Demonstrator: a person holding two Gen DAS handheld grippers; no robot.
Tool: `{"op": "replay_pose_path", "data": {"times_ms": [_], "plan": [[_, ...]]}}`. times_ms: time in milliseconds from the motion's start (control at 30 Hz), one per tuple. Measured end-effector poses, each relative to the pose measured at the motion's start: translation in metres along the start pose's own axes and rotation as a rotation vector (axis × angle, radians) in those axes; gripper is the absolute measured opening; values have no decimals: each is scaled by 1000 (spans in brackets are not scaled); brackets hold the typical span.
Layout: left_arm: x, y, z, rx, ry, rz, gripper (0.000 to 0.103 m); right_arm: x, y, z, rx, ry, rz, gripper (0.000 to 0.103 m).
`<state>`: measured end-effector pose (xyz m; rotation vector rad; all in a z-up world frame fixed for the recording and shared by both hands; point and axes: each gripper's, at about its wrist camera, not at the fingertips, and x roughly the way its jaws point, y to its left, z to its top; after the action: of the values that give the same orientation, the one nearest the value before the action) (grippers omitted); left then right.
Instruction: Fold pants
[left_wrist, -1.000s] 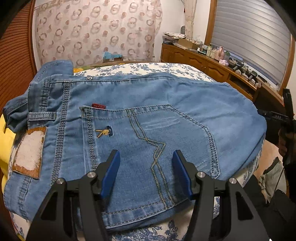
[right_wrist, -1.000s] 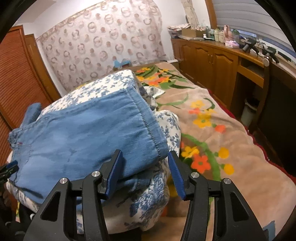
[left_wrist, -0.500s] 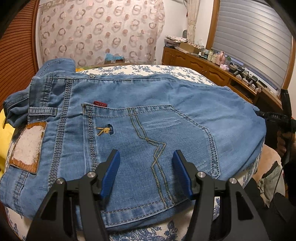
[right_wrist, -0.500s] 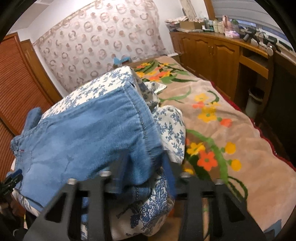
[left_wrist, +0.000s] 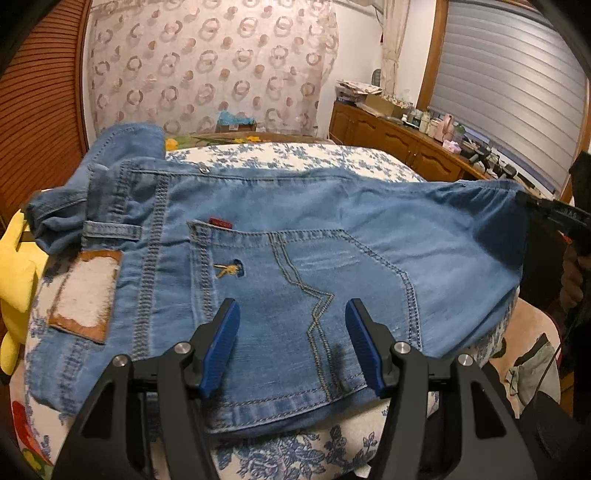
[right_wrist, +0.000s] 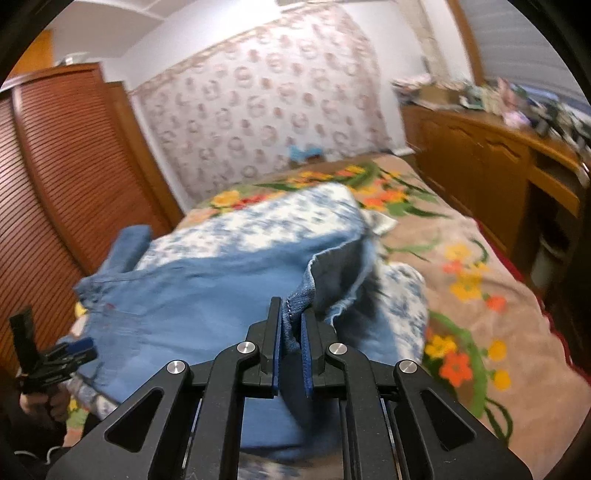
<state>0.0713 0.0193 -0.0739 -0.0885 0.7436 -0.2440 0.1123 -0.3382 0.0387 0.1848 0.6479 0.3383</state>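
Right gripper: blue pads clamped on a hem fold of the light blue denim pants, edge lifted. Left gripper: jaws apart, hovering over the back pocket near the quilt's near edge, not touching. Pants lie spread across the blue-floral white quilt. Denim looks soft, moderately heavy, floppy; best taken by stitched hems or waistband.
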Motion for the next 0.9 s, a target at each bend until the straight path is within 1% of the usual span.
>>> {"op": "replay_pose_path", "data": {"times_ms": [167, 300, 467, 700, 800, 900], "plan": [[-12, 6, 4, -12, -28, 21, 59, 9, 51, 17, -93, -9, 104, 6], [-20, 12, 6, -20, -48, 34, 59, 22, 88, 28, -157, -4, 161, 5], [-28, 20, 6, -26, -61, 53, 59, 37, 137, 34, -238, 4, 248, 5], [-29, 32, 1, -48, -60, 71, 59, 57, 191, 35, -295, 34, 361, 5], [-29, 36, -1, -59, -58, 74, 59, 67, 213, 32, -333, 59, 386, 5], [-26, 40, -3, -69, -52, 76, 59, 78, 225, 25, -359, 91, 387, 6]]}}
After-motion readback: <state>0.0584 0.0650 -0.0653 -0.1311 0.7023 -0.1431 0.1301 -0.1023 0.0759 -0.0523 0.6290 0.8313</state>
